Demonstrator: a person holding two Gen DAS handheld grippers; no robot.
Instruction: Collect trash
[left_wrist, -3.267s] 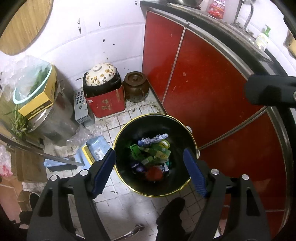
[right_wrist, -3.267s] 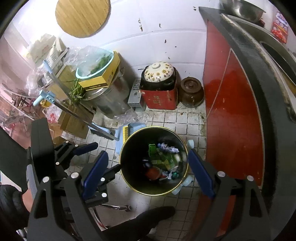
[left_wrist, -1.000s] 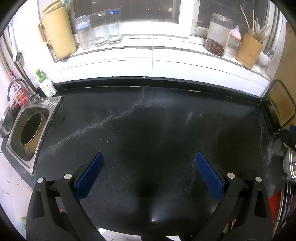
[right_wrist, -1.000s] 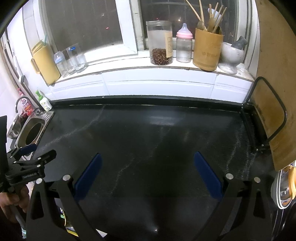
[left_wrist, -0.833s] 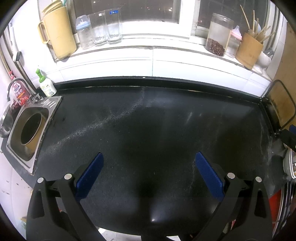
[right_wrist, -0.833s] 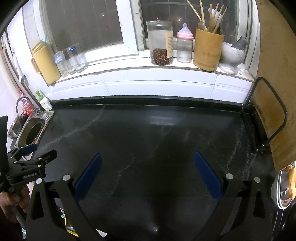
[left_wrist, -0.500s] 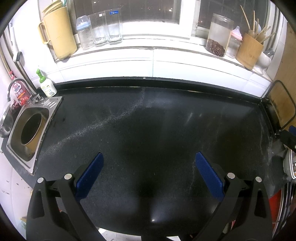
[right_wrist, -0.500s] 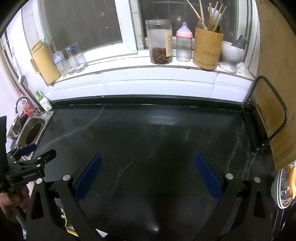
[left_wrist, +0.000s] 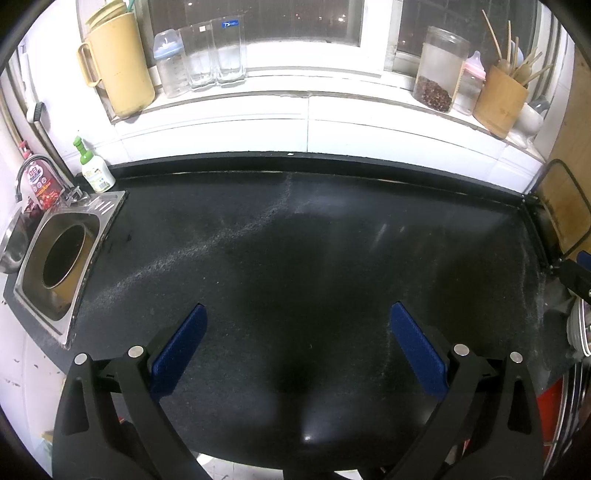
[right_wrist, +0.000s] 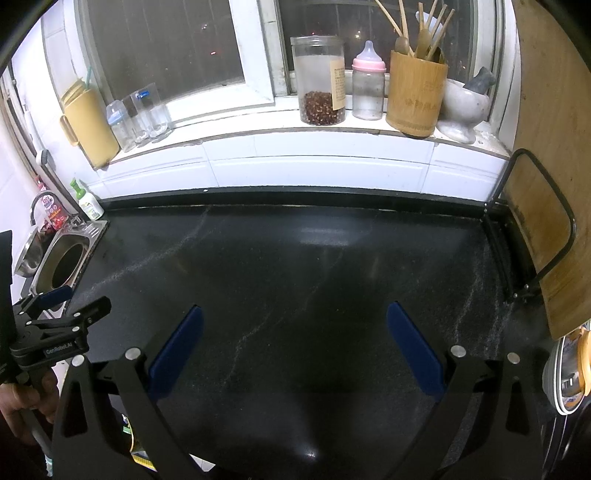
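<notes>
While my left hand-held gripper (left_wrist: 297, 343) hangs with its fingers spread and empty over the black tabletop (left_wrist: 295, 240), I see the sink (left_wrist: 59, 258) at nine o'clock and no trash anywhere. From the right wrist, my right hand-held gripper (right_wrist: 293, 341) is likewise spread and empty, the left one showing at eight o'clock. I judge the collecting done or nearly so; next I would scan for leftovers.

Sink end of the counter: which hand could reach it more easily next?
Probably left. The left gripper hovers open right beside the sink, while the right gripper, also open, points at the middle of the countertop.
</notes>
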